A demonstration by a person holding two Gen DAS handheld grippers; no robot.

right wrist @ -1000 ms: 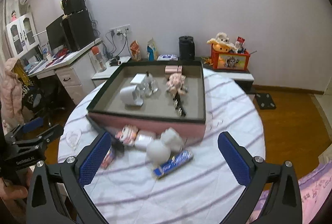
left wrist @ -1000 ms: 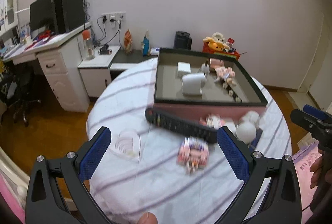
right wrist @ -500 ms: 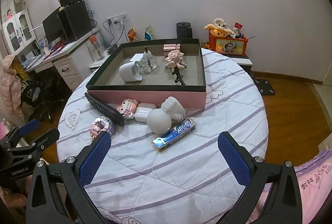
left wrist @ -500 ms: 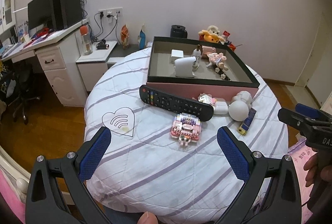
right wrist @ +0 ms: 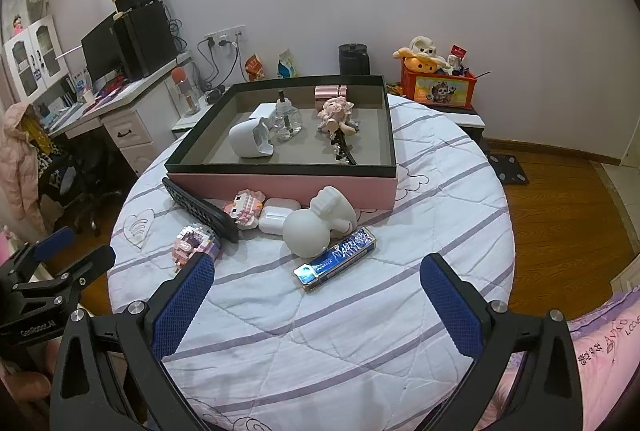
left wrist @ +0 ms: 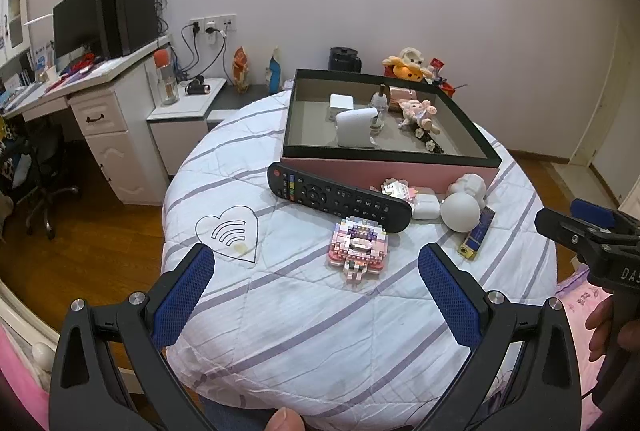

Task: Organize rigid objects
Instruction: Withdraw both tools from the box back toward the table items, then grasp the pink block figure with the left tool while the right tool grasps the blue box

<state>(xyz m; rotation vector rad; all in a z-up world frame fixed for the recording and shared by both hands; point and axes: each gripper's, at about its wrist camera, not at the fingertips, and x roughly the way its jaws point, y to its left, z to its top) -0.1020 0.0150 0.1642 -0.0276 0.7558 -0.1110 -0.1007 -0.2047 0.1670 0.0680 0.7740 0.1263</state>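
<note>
Left wrist: both claws, left claw (left wrist: 316,289) and right claw (right wrist: 317,289), gape wide, empty.

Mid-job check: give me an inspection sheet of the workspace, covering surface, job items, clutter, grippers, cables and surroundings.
Surface: round table under a white purple-striped quilted cover.
Job's things: black-rimmed pink box holds a white cylinder, glass bottle and pink plush; in front lie a black remote control, pink block figure, white earbud case, white plaster figurine and blue harmonica.
Clutter: nothing seen.
Grippers: left gripper and right gripper open, empty, short of the items.
Cables: black leads at wall sockets.
Surroundings: white desk with monitor; wooden floor.
</note>
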